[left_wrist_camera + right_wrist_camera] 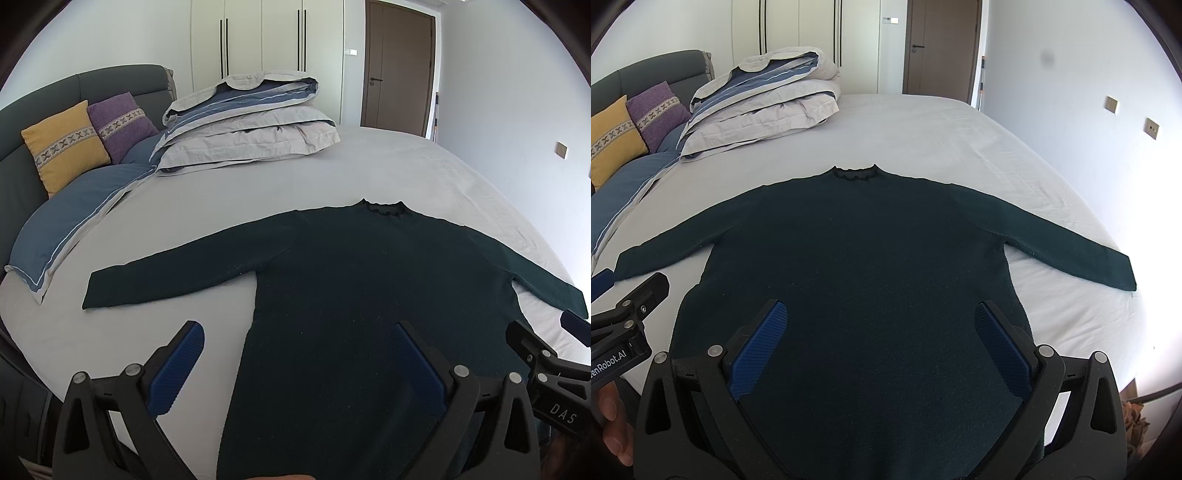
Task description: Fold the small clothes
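A dark green long-sleeved sweater (pixel 362 280) lies flat on the bed, collar away from me and both sleeves spread out; it also shows in the right wrist view (pixel 864 243). My left gripper (pixel 299 332) is open and empty above the sweater's lower left side, its left finger over the sheet. My right gripper (pixel 881 312) is open and empty above the sweater's lower body. The right gripper shows at the right edge of the left wrist view (pixel 546 354). The left gripper shows at the left edge of the right wrist view (pixel 631 306).
The bed has a pale grey sheet (pixel 258 192). A folded duvet (pixel 247 122) sits at the far left, with blue pillows (pixel 74 221), a yellow cushion (pixel 62 147) and a purple cushion (pixel 120 123) by the grey headboard. A wall runs along the bed's right side (pixel 1089 110).
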